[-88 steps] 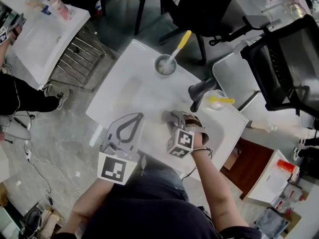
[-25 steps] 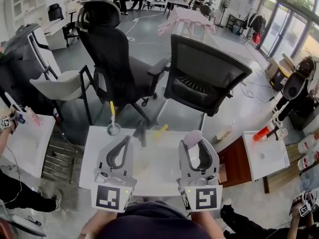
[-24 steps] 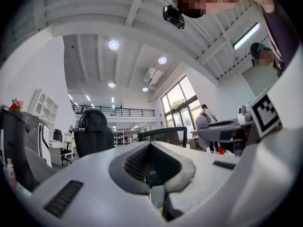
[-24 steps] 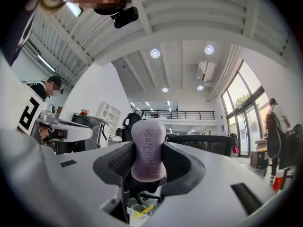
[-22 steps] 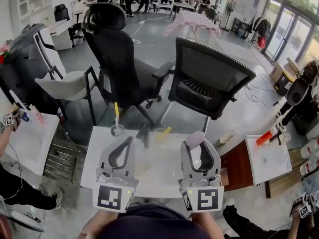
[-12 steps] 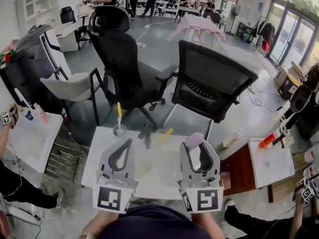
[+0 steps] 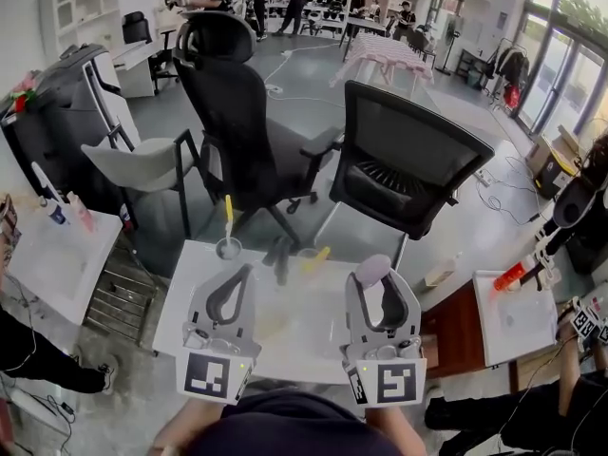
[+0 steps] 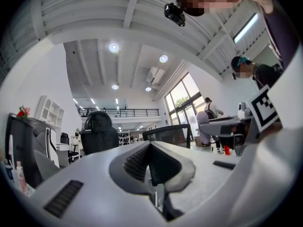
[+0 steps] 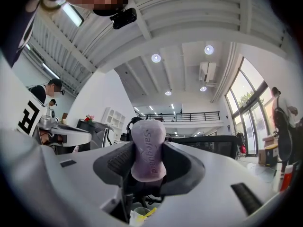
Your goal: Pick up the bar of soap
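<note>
A lilac bar of soap (image 7: pixel 370 270) stands upright between the fingertips of my right gripper (image 7: pixel 372 275), which is shut on it and held up above the white basin top (image 7: pixel 185 288). In the right gripper view the soap (image 9: pixel 148 148) fills the gap between the dark pads, with embossed lettering facing the camera. My left gripper (image 7: pixel 241 274) is held up beside it at the same height, shut and holding nothing. In the left gripper view its jaws (image 8: pixel 150 148) meet at the tips.
On the basin top stand a cup with a yellow toothbrush (image 7: pixel 226 245), a black tap (image 7: pixel 278 256) and a second cup (image 7: pixel 309 256). Two black office chairs (image 7: pixel 410 164) stand beyond. A white stand (image 7: pixel 52 255) is at left, a small table with an orange bottle (image 7: pixel 508 275) at right.
Earlier the right gripper was down at the basin top around the soap; now both grippers are raised upright with the soap in the right one. Over the last second only the view drifted slightly.
</note>
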The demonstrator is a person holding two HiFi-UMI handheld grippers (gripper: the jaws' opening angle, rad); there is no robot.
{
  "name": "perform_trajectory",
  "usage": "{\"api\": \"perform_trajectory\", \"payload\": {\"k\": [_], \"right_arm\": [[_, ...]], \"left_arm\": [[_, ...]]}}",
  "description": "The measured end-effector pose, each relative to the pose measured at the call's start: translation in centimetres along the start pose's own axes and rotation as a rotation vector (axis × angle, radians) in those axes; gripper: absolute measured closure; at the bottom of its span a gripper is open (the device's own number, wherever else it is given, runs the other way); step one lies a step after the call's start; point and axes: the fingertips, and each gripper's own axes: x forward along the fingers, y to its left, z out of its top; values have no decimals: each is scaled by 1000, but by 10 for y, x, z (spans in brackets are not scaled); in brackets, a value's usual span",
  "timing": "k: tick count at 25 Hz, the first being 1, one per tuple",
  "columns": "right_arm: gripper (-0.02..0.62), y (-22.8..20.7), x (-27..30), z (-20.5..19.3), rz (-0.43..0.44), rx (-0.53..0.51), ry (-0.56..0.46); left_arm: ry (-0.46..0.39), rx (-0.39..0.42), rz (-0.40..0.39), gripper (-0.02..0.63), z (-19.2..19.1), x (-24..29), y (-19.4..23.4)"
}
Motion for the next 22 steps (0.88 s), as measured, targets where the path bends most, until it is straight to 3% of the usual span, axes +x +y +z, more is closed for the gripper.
{"api": "perform_trajectory", "payload": {"k": [22], "right_arm": [[402,6,4,-7,8,23,10]], "left_arm": [[-11,-11,-27,606,-5,0,-1]]}}
